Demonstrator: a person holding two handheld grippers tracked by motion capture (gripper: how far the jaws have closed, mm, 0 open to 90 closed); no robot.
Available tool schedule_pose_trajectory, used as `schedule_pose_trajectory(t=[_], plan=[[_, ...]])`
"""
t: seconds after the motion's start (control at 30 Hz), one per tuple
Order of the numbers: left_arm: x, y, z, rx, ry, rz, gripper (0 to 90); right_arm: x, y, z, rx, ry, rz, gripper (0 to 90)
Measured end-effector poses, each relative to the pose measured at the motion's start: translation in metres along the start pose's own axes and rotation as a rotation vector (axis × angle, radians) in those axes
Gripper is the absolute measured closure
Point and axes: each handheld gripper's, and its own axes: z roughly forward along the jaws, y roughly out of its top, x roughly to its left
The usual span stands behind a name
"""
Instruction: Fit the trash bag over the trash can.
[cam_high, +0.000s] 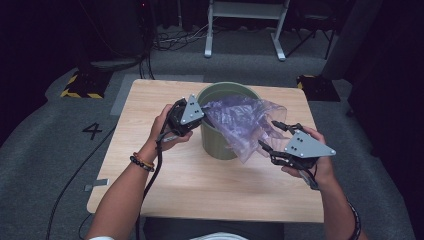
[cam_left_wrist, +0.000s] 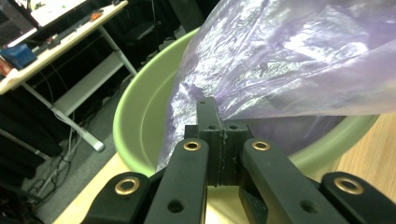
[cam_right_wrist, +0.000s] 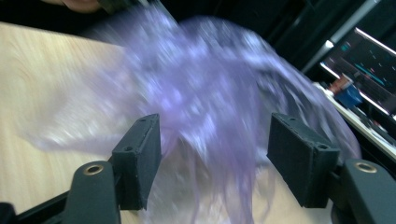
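our bag (cam_high: 245, 122), thin purple plastic, sits partly in the green bin (cam_high: 220, 145) mid-table (cam_high: 165, 190) and spills over its right rim. in the left gripper view our left gripper (cam_left_wrist: 218, 140) is clamped on a bag (cam_left_wrist: 289, 60) edge above the bin's (cam_left_wrist: 140, 121) rim. our right gripper (cam_high: 272, 136) is released, jaws wide apart beside the hanging bag; its own view blurs the film (cam_right_wrist: 210, 107) between the pads, untouched.
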Motion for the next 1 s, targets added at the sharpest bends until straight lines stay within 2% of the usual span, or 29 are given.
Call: schedule_pose_trajectory(t=[0.03, 0.07, 0.17, 0.2, 0.23, 0.3, 0.33, 0.37, 0.4, 0.43, 0.47, 0.5, 0.57, 0.6, 0.63, 0.67, 0.7, 0.73, 0.8, 0.83, 0.9, 0.93, 1.0], plan=[[0.000, 0.000, 0.000, 0.000, 0.000, 0.000, 89.7, 0.000, 0.000, 0.000, 0.000, 0.000, 0.000, 35.5], [0.003, -0.006, -0.002, 0.000, 0.003, -0.021, 89.7, 0.000, -0.005, 0.004, 0.020, -0.007, -0.002, 36.5], [0.005, -0.010, -0.003, 0.001, 0.009, -0.032, 89.6, 0.003, -0.010, 0.011, 0.044, -0.002, -0.011, 40.6], [0.008, -0.015, -0.005, 0.001, 0.008, -0.047, 89.4, 0.007, -0.013, 0.018, 0.072, -0.024, -0.039, 46.0], [0.008, -0.015, -0.005, 0.001, 0.008, -0.047, 89.4, 0.007, -0.013, 0.018, 0.072, -0.024, -0.039, 46.0], [0.011, -0.020, -0.008, -0.005, 0.015, -0.063, 89.1, 0.009, -0.017, 0.024, 0.074, -0.001, -0.033, 57.5], [0.013, -0.022, -0.010, 0.000, 0.020, -0.074, 86.8, 0.011, -0.019, 0.027, 0.083, -0.007, -0.039, 69.5], [0.013, -0.022, -0.010, 0.000, 0.020, -0.074, 83.9, 0.011, -0.019, 0.027, 0.083, -0.007, -0.039, 69.5], [0.014, -0.024, -0.012, 0.001, 0.031, -0.081, 78.5, 0.013, -0.020, 0.030, 0.086, 0.001, -0.041, 78.1], [0.014, -0.024, -0.012, 0.001, 0.031, -0.081, 75.6, 0.013, -0.020, 0.030, 0.086, 0.001, -0.041, 78.1], [0.013, -0.027, -0.017, -0.010, 0.028, -0.093, 72.5, 0.016, -0.019, 0.032, 0.082, 0.009, -0.044, 83.1], [0.013, -0.028, -0.019, -0.012, 0.028, -0.101, 65.7, 0.018, -0.019, 0.033, 0.078, 0.008, -0.047, 85.8], [0.013, -0.028, -0.021, -0.016, 0.018, -0.110, 58.5, 0.018, -0.018, 0.034, 0.074, 0.011, -0.047, 87.4], [0.013, -0.029, -0.023, -0.024, 0.010, -0.119, 52.1, 0.020, -0.017, 0.034, 0.067, 0.020, -0.050, 88.9], [0.012, -0.029, -0.026, -0.027, 0.010, -0.132, 52.1, 0.020, -0.017, 0.034, 0.067, 0.020, -0.050, 88.9], [0.010, -0.030, -0.032, -0.047, -0.002, -0.159, 42.7, 0.023, -0.016, 0.035, 0.067, 0.026, -0.049, 89.2], [0.010, -0.030, -0.032, -0.047, -0.002, -0.159, 38.7, 0.023, -0.016, 0.035, 0.067, 0.026, -0.049, 89.2], [0.009, -0.031, -0.035, -0.054, -0.003, -0.168, 38.7, 0.023, -0.016, 0.036, 0.064, 0.029, -0.048, 89.3], [0.004, -0.036, -0.047, -0.068, 0.015, -0.182, 27.1, 0.026, -0.016, 0.037, 0.065, 0.033, -0.050, 89.8], [0.004, -0.036, -0.047, -0.068, 0.015, -0.182, 25.8, 0.027, -0.016, 0.037, 0.066, 0.034, -0.050, 89.8], [0.000, -0.041, -0.056, -0.084, 0.007, -0.193, 24.8, 0.028, -0.017, 0.037, 0.066, 0.033, -0.051, 89.8], [-0.005, -0.043, -0.063, -0.090, 0.001, -0.194, 21.3, 0.029, -0.017, 0.037, 0.069, 0.036, -0.052, 89.9], [-0.009, -0.044, -0.068, -0.097, 0.000, -0.182, 20.0, 0.029, -0.018, 0.038, 0.069, 0.034, -0.053, 89.9]])
